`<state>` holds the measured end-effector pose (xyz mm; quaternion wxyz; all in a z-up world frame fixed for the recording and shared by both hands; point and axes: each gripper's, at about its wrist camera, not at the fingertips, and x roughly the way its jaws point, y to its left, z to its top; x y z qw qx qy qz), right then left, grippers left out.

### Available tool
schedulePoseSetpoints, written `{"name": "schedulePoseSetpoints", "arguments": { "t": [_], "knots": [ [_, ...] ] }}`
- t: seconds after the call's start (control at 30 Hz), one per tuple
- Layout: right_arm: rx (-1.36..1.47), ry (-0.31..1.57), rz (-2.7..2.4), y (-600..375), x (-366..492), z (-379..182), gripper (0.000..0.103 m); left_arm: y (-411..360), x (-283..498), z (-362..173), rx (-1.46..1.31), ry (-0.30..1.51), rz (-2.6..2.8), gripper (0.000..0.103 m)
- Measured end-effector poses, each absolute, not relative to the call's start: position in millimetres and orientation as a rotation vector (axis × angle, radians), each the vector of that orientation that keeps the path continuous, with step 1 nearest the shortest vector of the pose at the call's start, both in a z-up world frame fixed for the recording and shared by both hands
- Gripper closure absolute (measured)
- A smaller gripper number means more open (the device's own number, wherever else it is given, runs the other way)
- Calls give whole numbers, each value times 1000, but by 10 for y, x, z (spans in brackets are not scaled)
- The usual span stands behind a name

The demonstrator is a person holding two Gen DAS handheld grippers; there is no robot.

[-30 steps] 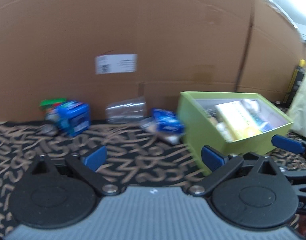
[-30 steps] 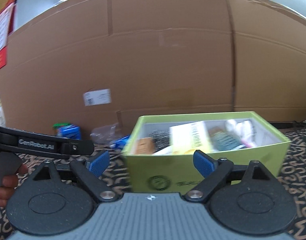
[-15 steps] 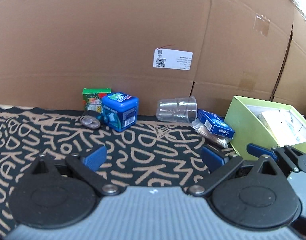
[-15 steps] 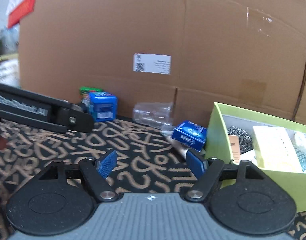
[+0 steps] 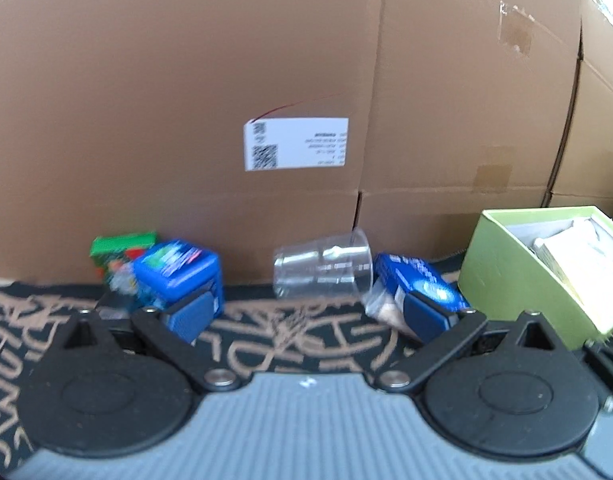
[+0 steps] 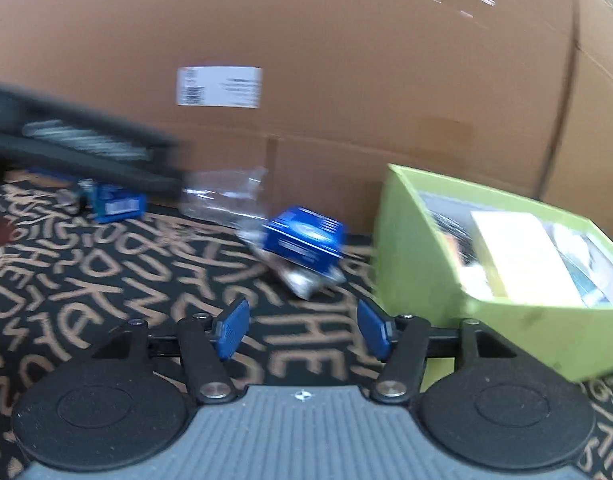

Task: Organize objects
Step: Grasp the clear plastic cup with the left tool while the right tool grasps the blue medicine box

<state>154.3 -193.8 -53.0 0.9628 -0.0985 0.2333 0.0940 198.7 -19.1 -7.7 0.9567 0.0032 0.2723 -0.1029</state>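
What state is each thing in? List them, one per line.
Left gripper: open, empty.
Right gripper: open, empty.
Cup: on its side, empty.
Green box: open, holding items.
Blue cube box: closed, upright.
Blue pack: lying on a clear bag.

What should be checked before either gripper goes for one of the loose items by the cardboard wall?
1. Left gripper open, holding nothing: ok.
2. Right gripper open, holding nothing: ok.
3. Clear plastic cup upright: not ok, it lies on its side.
4. Flat blue box unobstructed: ok, it sits atop a clear bag.
5. Room left in the green box: cannot tell, it already holds several items.
6. Sharp view of targets: not ok, both views are motion-blurred.
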Motion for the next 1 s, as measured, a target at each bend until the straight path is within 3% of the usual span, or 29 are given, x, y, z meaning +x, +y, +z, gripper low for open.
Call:
{"name": "schedulePoseSetpoints", "arguments": {
  "t": [0.2, 0.4, 0.77, 0.9, 1.0],
  "knots": [
    [-250, 483, 110, -1640, 1969, -549, 34, -353, 2392, -119, 32, 549, -214, 0],
    [-282, 529, 23, -1585, 2349, -613, 17, -400, 2739, -238, -19, 599, -233, 4],
    [-230, 458, 59, -1667, 2092, -567, 24, -550, 2917, -382, -3, 614, -231, 11],
    [-262, 459, -7, -1648, 2193, -559, 23, -598, 3014, -484, -9, 675, -216, 23],
    [-278, 499, -32, -1595, 2392, -639, 23, -577, 2973, -523, 3, 678, -236, 24]
  ]
}}
